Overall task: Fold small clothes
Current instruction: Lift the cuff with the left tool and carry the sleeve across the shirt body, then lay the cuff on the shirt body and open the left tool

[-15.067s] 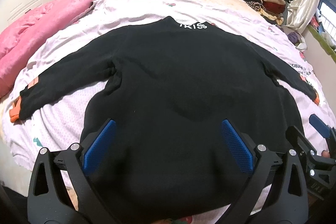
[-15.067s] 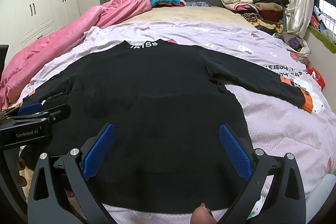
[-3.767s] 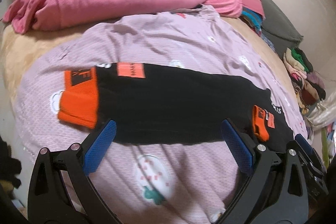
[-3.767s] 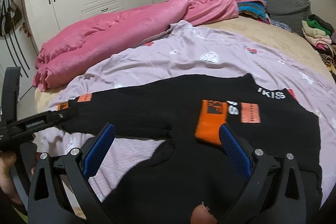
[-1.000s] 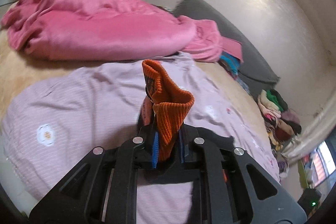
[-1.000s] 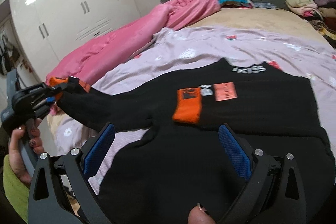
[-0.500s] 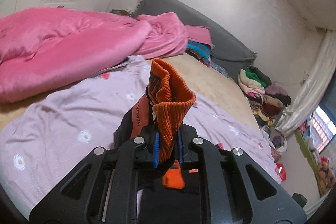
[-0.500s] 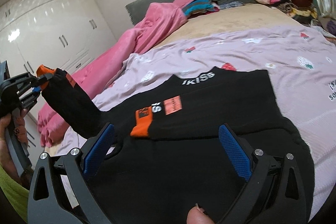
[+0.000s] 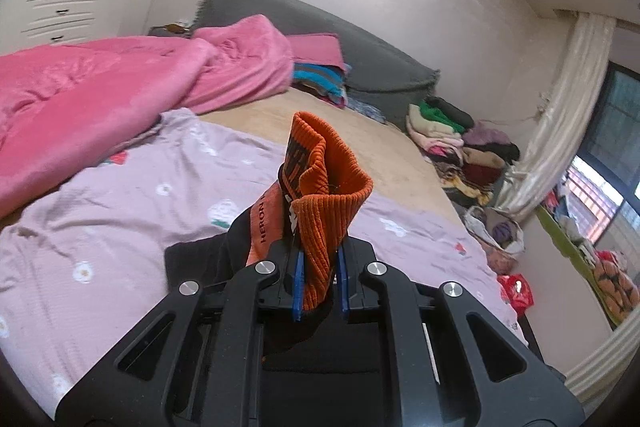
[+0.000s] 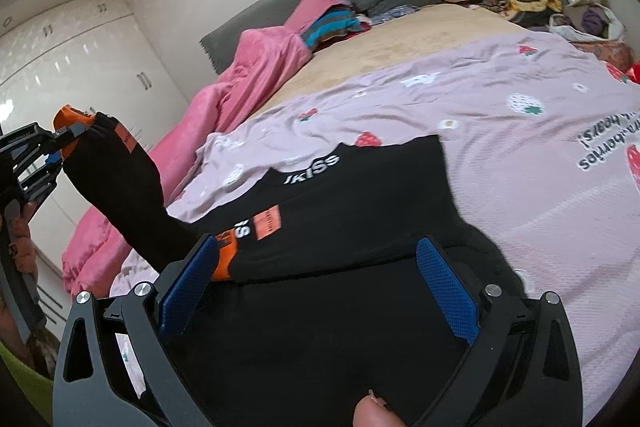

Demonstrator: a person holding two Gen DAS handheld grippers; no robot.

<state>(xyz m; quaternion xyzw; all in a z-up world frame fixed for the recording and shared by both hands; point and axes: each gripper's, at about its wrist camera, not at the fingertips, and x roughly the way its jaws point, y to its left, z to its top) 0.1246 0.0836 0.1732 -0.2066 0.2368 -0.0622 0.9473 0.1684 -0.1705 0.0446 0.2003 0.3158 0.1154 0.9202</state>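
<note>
The left gripper (image 9: 319, 281) pinched the orange cuff (image 9: 324, 203) of the black sweater (image 10: 340, 267), holding that sleeve (image 10: 124, 195) raised off the bed (image 10: 520, 131) at the left. The right gripper (image 10: 320, 291) stood spread wide over the sweater's body, gripping nothing; the other sleeve lay folded across the chest.

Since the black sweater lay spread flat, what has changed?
Both sleeves have moved: one now lies folded across the black knit sweater; the left tool has clamped the other sleeve's orange ribbed cuff and lifted it inward. The right tool remains open, empty. The pink quilt is unmoved.
</note>
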